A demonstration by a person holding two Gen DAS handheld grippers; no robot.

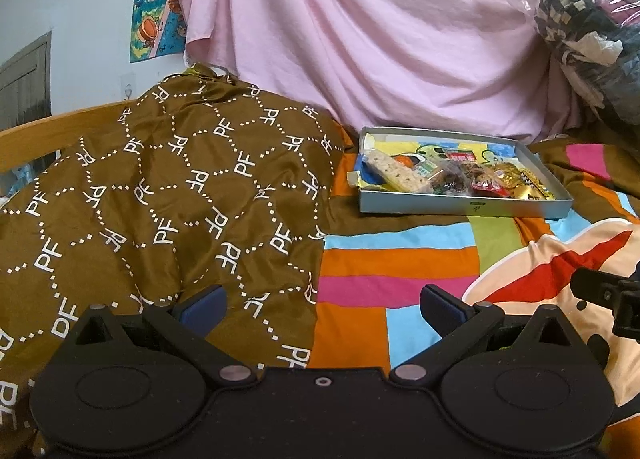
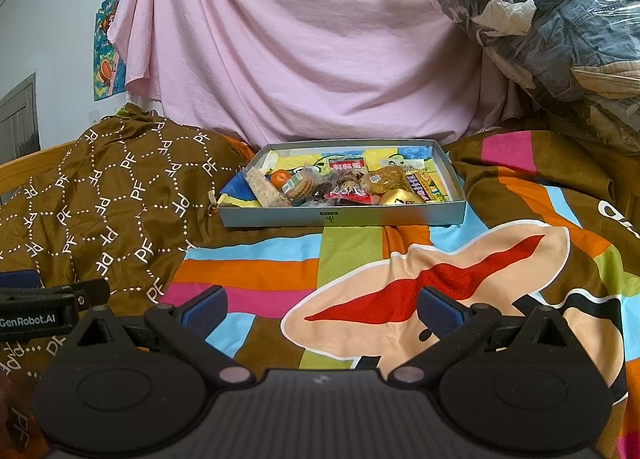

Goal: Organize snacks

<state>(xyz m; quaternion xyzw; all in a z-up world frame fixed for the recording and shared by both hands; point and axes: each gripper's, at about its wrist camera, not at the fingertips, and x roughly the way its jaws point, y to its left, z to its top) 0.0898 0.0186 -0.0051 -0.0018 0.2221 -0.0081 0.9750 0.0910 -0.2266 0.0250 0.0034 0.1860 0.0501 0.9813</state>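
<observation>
A shallow grey box [image 1: 460, 206] [image 2: 280, 217] lies on the bright bedspread, well ahead of both grippers. Several wrapped snacks lie piled in it: a long pale rice bar [image 1: 394, 171] [image 2: 266, 191], a biscuit pack [image 2: 300, 185], a red packet [image 1: 490, 187] [image 2: 348, 191] and gold wrappers [image 1: 520, 183] [image 2: 400, 197]. My left gripper [image 1: 322, 305] is open and empty, low over the bed. My right gripper [image 2: 322, 305] is open and empty too. Part of the right gripper shows at the right edge of the left wrist view [image 1: 608, 295], and the left gripper shows at the left edge of the right wrist view [image 2: 48, 303].
A brown quilt with white "PF" print [image 1: 160, 199] [image 2: 100, 195] is heaped left of the box. A pink sheet [image 1: 360, 39] [image 2: 300, 51] hangs behind. A plastic-wrapped bundle of clothes [image 1: 592, 31] [image 2: 552, 27] sits at the back right. A wooden bed rail [image 1: 40, 139] runs at left.
</observation>
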